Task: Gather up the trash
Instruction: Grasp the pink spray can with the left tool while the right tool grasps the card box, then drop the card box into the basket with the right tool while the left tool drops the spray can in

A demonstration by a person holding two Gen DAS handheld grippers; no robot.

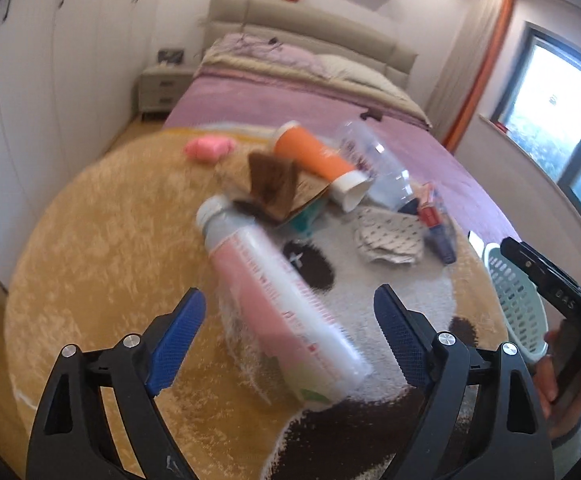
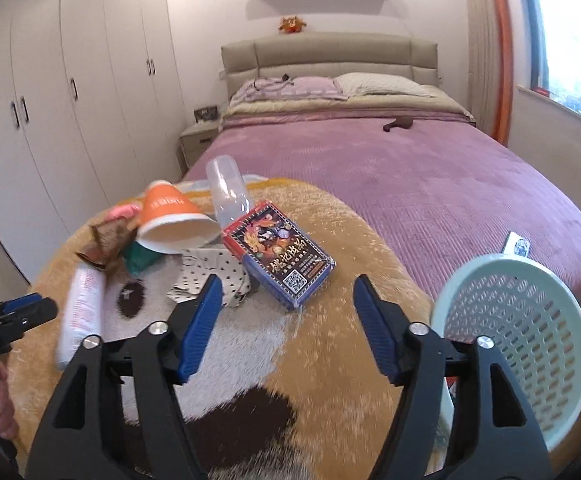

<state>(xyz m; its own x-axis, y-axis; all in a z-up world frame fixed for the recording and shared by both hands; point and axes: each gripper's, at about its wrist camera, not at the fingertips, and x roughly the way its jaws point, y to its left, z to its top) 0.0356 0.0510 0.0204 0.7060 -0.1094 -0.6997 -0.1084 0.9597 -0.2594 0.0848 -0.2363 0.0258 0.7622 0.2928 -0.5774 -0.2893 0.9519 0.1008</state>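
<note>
A pile of trash lies on a round plush rug [image 1: 102, 248]. A pink-and-white bottle [image 1: 278, 304] lies between the open jaws of my left gripper [image 1: 290, 316], close in front; it also shows in the right wrist view [image 2: 82, 312]. Behind it are a brown wrapper [image 1: 272, 184], an orange paper cup [image 1: 318, 156], a clear plastic bottle [image 1: 374, 160] and a dotted cloth [image 1: 390, 236]. My right gripper [image 2: 286, 320] is open and empty, just short of a printed card box [image 2: 278, 256]. A mint plastic basket [image 2: 518, 336] stands at its right.
A bed with a purple cover [image 2: 430, 184] lies beyond the rug. White wardrobes [image 2: 50, 100] line the left wall. A nightstand [image 2: 198, 140] stands by the bed. A window [image 1: 562, 120] is at the right. A pink object [image 1: 206, 148] lies at the rug's far edge.
</note>
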